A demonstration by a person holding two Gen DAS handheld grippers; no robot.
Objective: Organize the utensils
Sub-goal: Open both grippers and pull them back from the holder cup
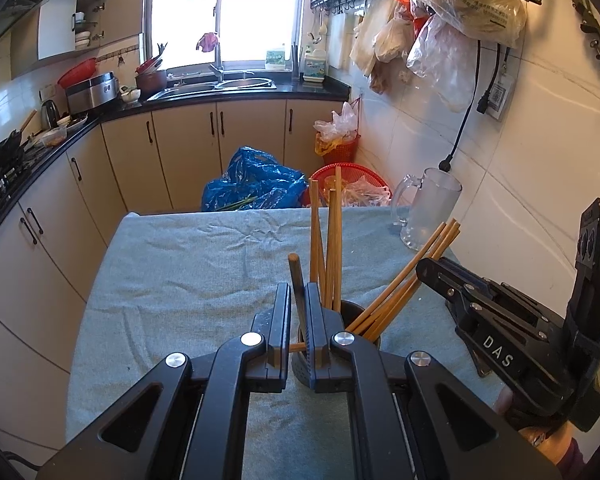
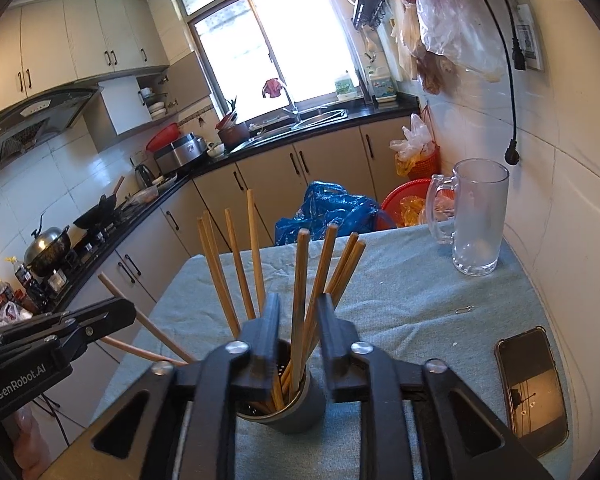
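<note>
I am holding my left gripper (image 1: 299,292) clenched on a single chopstick (image 1: 295,276), which is standing nearly upright between the pads, its top end poking above the fingertips. In the right wrist view a second stick seems to be running through the same grip, though I cannot tell this for certain. My right gripper (image 2: 298,306) is sitting released, jaws parted; a chopstick (image 2: 300,280) is standing in the gap between them, and I see no pad pressing on it.

Both grippers are meeting at the dark round holder (image 2: 300,404), which is standing upright on the blue-grey cloth (image 1: 188,264) covering the table. The holder is carrying a bundle of wooden chopsticks (image 2: 236,256), fanning outward at mixed angles: some leaning left, some near vertical, some tilting right.

On the cloth to the right, a phone (image 2: 534,388) is lying flat, screen up, well apart from the holder. Farther back, near the wall, a clear glass mug (image 2: 478,216) is standing upright with nothing visible inside it.

Beyond the table edge, a blue plastic bag (image 1: 256,184) and a red basket (image 1: 360,180) are sitting on the floor.
</note>
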